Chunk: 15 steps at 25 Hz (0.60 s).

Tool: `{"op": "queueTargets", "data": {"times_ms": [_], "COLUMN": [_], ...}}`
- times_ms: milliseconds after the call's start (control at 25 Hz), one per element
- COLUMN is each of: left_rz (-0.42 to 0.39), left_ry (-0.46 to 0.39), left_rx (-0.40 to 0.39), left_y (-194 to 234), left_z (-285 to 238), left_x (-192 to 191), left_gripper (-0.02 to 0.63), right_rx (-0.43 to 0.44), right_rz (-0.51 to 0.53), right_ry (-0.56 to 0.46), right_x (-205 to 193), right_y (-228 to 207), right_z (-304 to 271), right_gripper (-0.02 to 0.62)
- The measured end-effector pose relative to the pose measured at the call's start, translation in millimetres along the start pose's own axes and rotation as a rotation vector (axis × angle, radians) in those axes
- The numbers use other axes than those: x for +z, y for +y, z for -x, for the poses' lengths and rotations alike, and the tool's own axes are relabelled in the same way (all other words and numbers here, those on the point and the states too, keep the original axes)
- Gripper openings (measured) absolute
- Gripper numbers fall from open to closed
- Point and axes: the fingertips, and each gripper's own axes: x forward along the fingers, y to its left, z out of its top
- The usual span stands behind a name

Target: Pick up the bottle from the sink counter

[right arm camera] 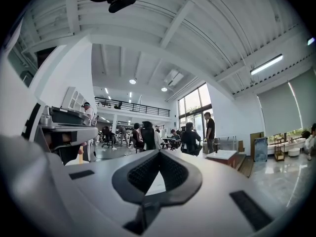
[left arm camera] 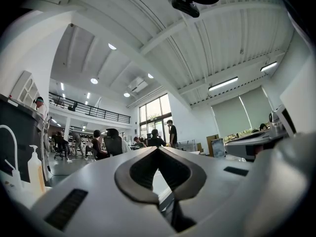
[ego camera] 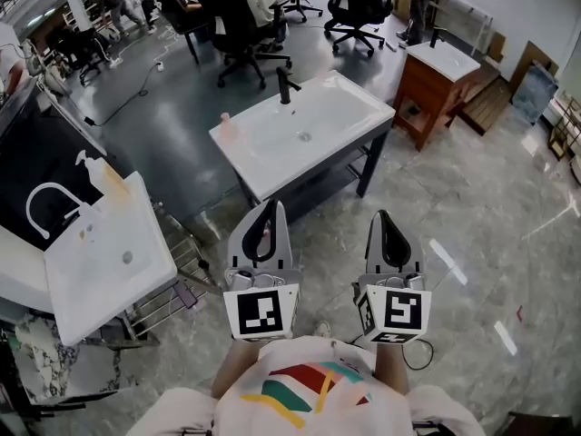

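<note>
A small pale pink bottle (ego camera: 224, 126) stands upright at the left rear corner of the white sink counter (ego camera: 349, 121) in the middle of the head view. A black faucet (ego camera: 286, 86) rises behind the basin. My left gripper (ego camera: 270, 206) and right gripper (ego camera: 385, 216) are held side by side close to the body, well short of the counter. Both are shut with nothing between the jaws. In the left gripper view the left gripper (left arm camera: 158, 149) has its tips together, and in the right gripper view the right gripper (right arm camera: 159, 152) does too. The pink bottle is hidden behind the jaws there.
A second white sink (ego camera: 109, 262) with a white faucet (ego camera: 45, 203) and a pump bottle (ego camera: 102, 173) stands at the left; that pump bottle (left arm camera: 34, 172) also shows in the left gripper view. A wooden vanity (ego camera: 440, 80) is at the back right. People sit on office chairs (ego camera: 241, 25) behind.
</note>
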Motion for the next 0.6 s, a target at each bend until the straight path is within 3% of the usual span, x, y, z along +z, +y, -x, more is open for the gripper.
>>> {"op": "queueTargets", "data": {"times_ms": [600], "left_rz": [0.015], "left_ry": [0.001], "left_rx": [0.008], "left_y": [-28.3], "left_z": [-36.7], "left_x": [-16.9], "left_gripper": [0.018], "right_rx": [0.054], "right_rz": [-0.003], "right_ry": [0.046], "right_x": [-25.8], "right_y": [-27.1], "right_z": [-22.9], "right_gripper": [0.012]}}
